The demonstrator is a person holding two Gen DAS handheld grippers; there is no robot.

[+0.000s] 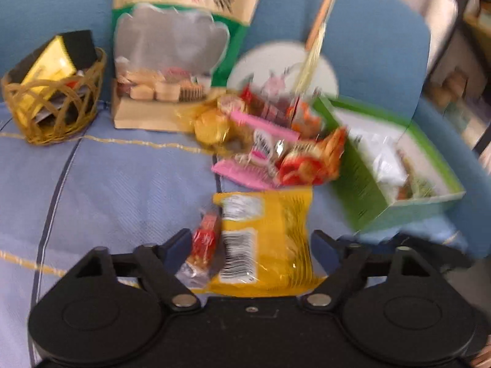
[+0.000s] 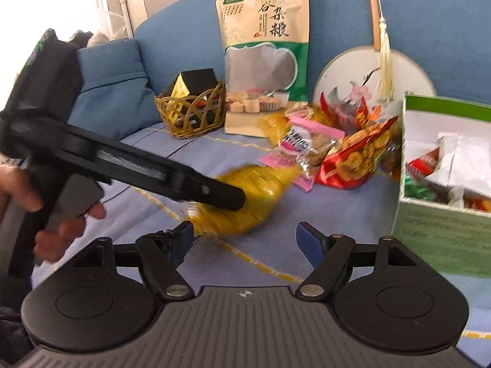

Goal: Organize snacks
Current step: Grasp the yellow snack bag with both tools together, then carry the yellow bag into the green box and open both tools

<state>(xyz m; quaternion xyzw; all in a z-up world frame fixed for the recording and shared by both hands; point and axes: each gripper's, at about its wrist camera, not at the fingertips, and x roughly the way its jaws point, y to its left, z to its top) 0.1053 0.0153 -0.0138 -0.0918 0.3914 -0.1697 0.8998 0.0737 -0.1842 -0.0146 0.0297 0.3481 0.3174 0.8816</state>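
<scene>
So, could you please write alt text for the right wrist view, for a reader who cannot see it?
The open right gripper points across a blue striped cloth at a blurred yellow snack packet under the black left gripper, which a hand holds. Behind lie a pile of small snack packets, a woven basket, a tall beige-and-green grain pouch and an open green-and-white box.

The left gripper (image 1: 250, 242) has its jaws spread around a yellow snack packet (image 1: 267, 239) and a small red wrapped snack (image 1: 205, 242) on the blue sofa seat (image 1: 107, 184). Toward the seat's back edge lie a pile of snacks (image 1: 270, 141), a green box (image 1: 365, 190) at the right, a wicker basket (image 1: 55, 104) at the left and a tall pouch (image 1: 172, 61) leaning on the backrest.
</scene>
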